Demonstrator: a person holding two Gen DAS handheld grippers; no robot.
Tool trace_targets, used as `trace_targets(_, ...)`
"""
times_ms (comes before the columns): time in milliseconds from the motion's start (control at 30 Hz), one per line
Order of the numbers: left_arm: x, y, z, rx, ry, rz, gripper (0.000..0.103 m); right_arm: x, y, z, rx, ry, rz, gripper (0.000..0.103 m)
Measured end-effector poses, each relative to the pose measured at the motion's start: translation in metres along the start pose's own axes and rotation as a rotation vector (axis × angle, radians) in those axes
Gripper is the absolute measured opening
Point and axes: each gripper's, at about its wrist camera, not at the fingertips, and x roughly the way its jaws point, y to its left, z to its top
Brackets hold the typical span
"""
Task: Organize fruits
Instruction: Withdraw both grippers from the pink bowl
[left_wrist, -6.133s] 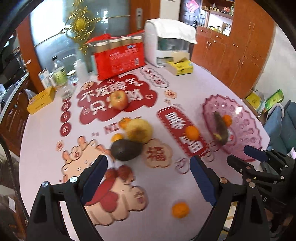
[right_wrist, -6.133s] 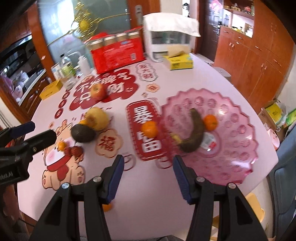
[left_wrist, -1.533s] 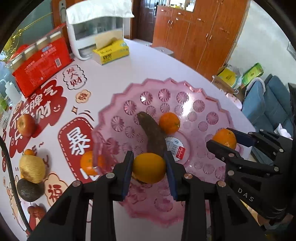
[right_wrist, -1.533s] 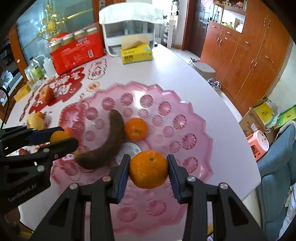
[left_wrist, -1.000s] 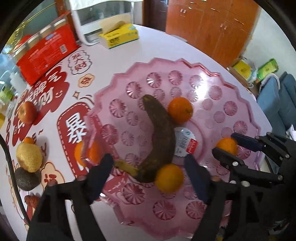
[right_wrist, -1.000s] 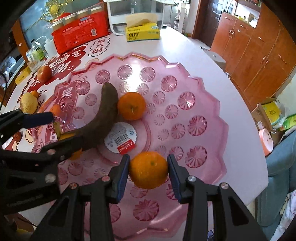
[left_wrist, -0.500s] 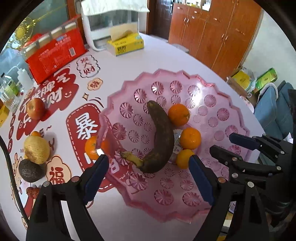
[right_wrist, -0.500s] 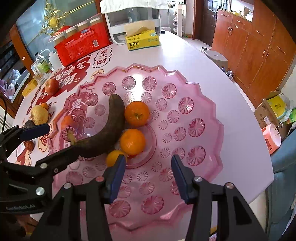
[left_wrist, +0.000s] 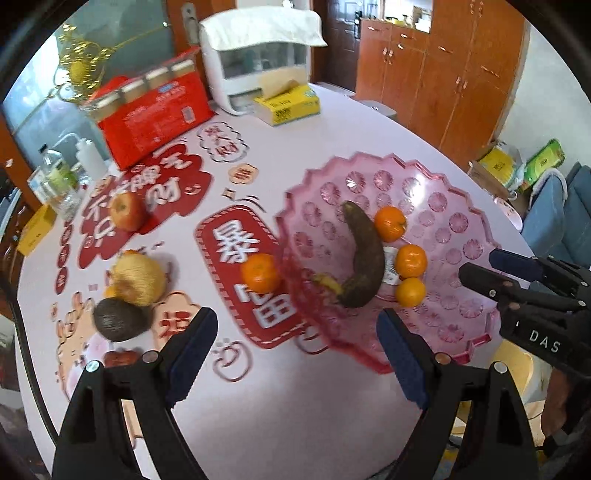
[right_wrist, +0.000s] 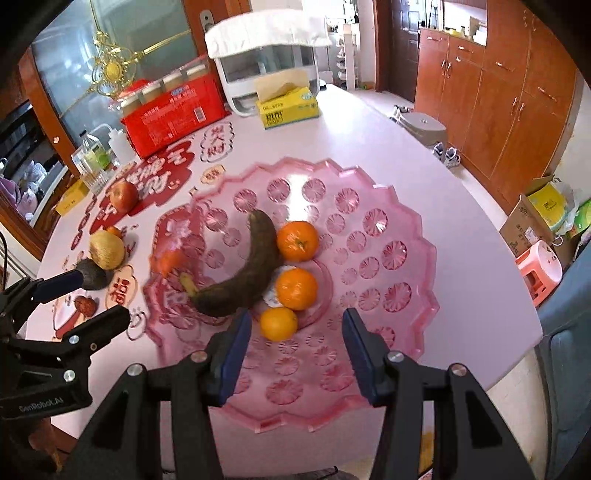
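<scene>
A pink scalloped plate (right_wrist: 402, 236) (left_wrist: 461, 206) holds a dark overripe banana (right_wrist: 255, 266) (left_wrist: 364, 258) and three oranges (right_wrist: 296, 288) (left_wrist: 410, 260). Another orange (left_wrist: 260, 272) lies on the table just left of the plate. An apple (left_wrist: 126, 212), a yellow pear-like fruit (left_wrist: 138, 275) and a dark avocado (left_wrist: 118, 319) lie further left. My left gripper (left_wrist: 295, 350) is open and empty above the table's near side, left of the plate. My right gripper (right_wrist: 295, 350) is open and empty above the plate's near rim.
A red carton (left_wrist: 151, 114), a white appliance (left_wrist: 258, 55), a yellow tissue box (left_wrist: 288, 105) and bottles (left_wrist: 59, 181) stand at the table's back. Wooden cabinets (right_wrist: 517, 92) line the right. The table edge (right_wrist: 517, 350) drops off just right of the plate.
Both grippers have drawn back from the plate and up. My left gripper has swung left, so more of the table's loose fruit shows. The fruit in the plate has not moved.
</scene>
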Motion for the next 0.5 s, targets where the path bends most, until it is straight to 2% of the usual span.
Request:
trace_targets(200,-0.037,0.052,-0.004,-0.069,-0.047,0.02,0.087,-0.023,0.032,0.007,0.01,-0.058,0.006,0.052)
trace_targets(500,-0.079,0.163,-0.024,-0.15,-0.104,0.088,0.087,-0.025,0.121,0.015,-0.036,-0.076,0.042,0.051)
